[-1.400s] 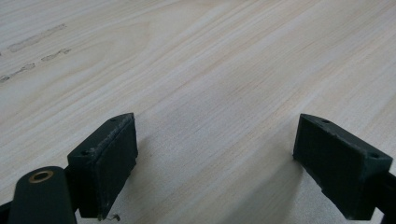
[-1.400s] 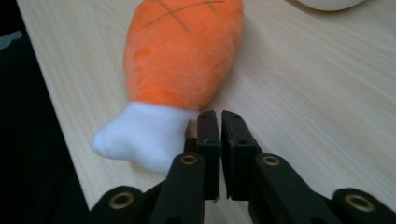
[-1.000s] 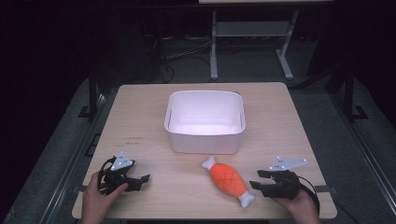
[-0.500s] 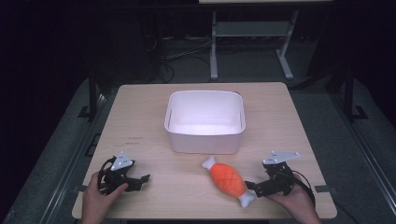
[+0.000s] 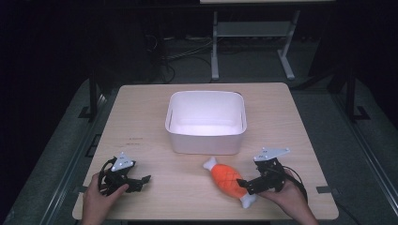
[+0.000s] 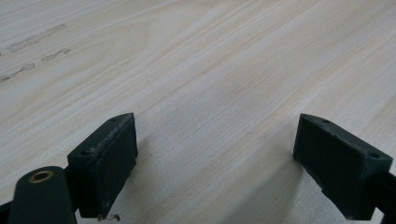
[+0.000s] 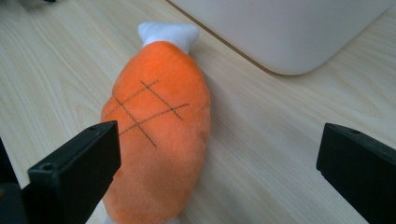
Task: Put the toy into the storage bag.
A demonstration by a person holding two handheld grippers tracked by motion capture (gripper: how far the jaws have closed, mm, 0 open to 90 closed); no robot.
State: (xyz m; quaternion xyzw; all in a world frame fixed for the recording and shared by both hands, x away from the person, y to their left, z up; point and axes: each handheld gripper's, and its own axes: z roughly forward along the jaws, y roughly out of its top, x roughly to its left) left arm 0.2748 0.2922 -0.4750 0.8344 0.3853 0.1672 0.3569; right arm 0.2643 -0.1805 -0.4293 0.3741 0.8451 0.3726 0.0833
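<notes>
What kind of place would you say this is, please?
Probably a lab or recording studio: a lone wooden table in a dark room, loose cables on the floor and a metal stand behind it.

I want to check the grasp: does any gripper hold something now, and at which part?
Nothing is held. The right gripper has just opened, jaws wide around the orange plush toy without pressing it. The left gripper is open over bare table.

Fuzzy plush toy (image 7: 159,126), matt wood table (image 7: 280,154)
</notes>
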